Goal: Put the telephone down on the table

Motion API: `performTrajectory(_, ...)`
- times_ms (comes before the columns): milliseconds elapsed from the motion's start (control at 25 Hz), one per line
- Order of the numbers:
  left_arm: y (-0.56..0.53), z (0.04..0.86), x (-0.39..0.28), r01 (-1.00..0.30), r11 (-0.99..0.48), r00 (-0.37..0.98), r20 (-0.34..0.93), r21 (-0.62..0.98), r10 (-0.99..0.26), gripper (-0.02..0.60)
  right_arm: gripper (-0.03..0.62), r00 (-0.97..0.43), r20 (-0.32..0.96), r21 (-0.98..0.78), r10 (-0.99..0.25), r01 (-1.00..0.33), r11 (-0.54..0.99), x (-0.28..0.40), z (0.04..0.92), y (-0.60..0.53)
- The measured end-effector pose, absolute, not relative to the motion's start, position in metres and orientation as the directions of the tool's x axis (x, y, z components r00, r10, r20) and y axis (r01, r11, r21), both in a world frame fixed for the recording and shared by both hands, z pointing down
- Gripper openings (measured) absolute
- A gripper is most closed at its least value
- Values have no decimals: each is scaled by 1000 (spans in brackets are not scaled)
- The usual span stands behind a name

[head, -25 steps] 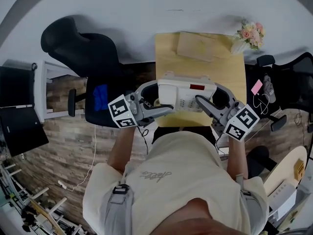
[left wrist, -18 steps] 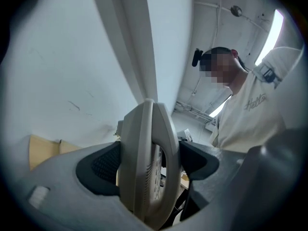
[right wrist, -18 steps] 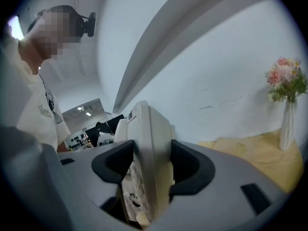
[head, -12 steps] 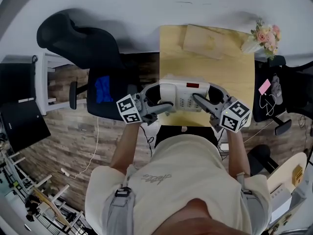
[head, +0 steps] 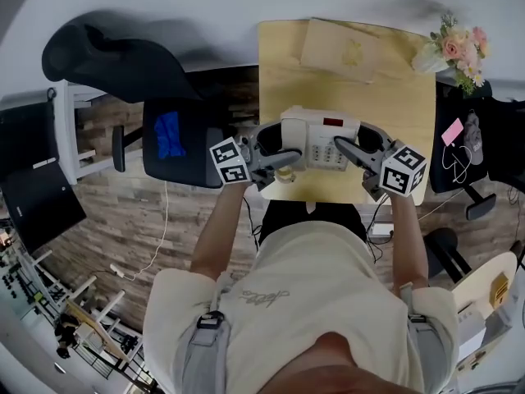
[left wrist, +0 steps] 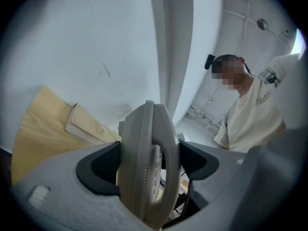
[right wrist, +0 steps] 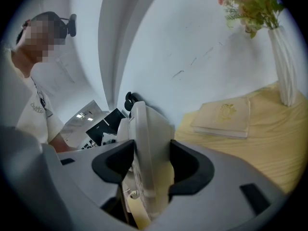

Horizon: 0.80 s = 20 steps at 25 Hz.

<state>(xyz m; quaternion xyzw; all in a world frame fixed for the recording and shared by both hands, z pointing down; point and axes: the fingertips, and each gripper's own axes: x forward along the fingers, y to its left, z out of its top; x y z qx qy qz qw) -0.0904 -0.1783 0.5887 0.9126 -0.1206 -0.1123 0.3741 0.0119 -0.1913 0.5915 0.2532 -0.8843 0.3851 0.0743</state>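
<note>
Phone [head: 320, 138] held over near end of table [head: 410, 97]. Left gripper [head: 283, 146] squeezes its left side, right gripper [head: 357, 144] squeezes right side. Cannot tell if phone touches table. Book [head: 343, 50], flowers [head: 458, 46] at far end.

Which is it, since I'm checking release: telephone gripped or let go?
Gripped: the left gripper and right gripper each clamp one end of the telephone over the table.
</note>
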Motion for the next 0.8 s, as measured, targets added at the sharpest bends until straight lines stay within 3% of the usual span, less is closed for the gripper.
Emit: performTrajectory(800,-225,703,-55,-230,-446,971,178,865,-157,383,235,-893,427,-806,-144,-447,388,33,710,-249)
